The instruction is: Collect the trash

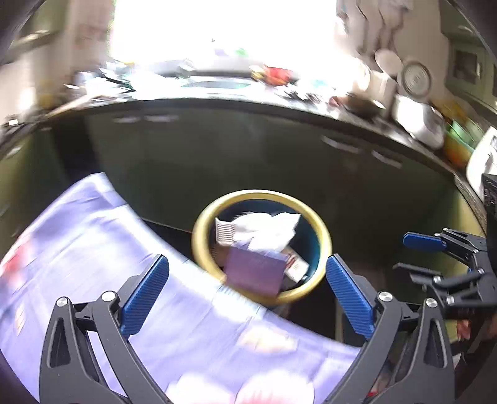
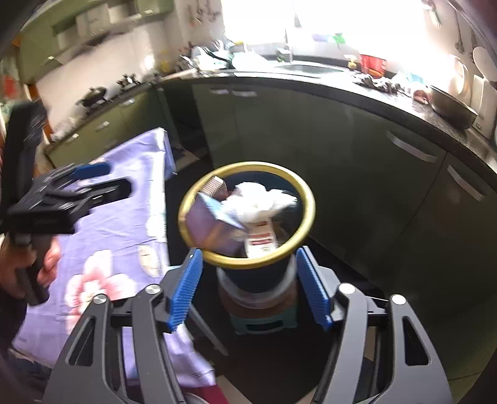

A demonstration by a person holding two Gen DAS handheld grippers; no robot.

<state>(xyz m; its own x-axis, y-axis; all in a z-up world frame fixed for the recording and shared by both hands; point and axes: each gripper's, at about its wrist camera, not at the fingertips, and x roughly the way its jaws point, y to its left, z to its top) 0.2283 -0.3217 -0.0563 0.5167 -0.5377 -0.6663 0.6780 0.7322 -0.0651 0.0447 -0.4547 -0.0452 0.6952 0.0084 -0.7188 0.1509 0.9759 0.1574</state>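
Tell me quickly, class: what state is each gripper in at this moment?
Left gripper: open, fingers wide apart, nothing between them.
Right gripper: open, holding nothing; the bin sits beyond it.

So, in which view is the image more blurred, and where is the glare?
Left wrist view: heavy motion blur smears the tablecloth and worktop; the window is blown out white. Right wrist view: sharper around the bin, with glare at the window.

Home kitchen: green cabinets [image 2: 357, 130], dark countertop [image 2: 310, 81], sink [image 2: 306, 66] under window, stove [image 2: 93, 96].
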